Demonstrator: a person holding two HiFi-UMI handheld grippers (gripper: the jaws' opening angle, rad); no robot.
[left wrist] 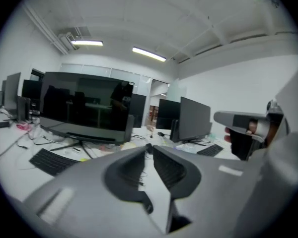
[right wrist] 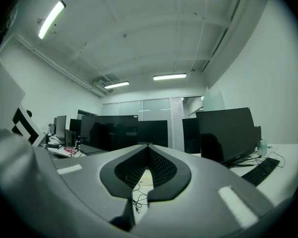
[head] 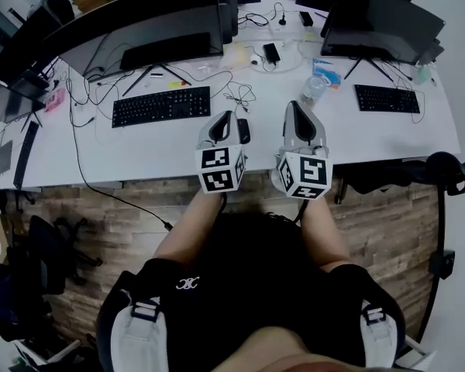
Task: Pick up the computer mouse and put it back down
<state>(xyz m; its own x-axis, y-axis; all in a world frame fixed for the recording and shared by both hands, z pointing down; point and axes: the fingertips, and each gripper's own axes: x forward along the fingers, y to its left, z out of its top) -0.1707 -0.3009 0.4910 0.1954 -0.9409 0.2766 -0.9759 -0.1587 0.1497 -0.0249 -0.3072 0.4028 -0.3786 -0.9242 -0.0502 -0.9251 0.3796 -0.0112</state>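
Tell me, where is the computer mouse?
In the head view, the computer mouse lies on the white desk, close beside the left claw, past the right end of the keyboard.

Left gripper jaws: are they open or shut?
Shut. The left gripper shows its two tips touching in its own view, with nothing held between them.

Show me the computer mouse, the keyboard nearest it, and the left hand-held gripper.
computer mouse (head: 244, 131), head view, its dark top.
keyboard (head: 161, 105), head view, middle of the keys.
left hand-held gripper (head: 226, 115), head view, between its shut fingertips.
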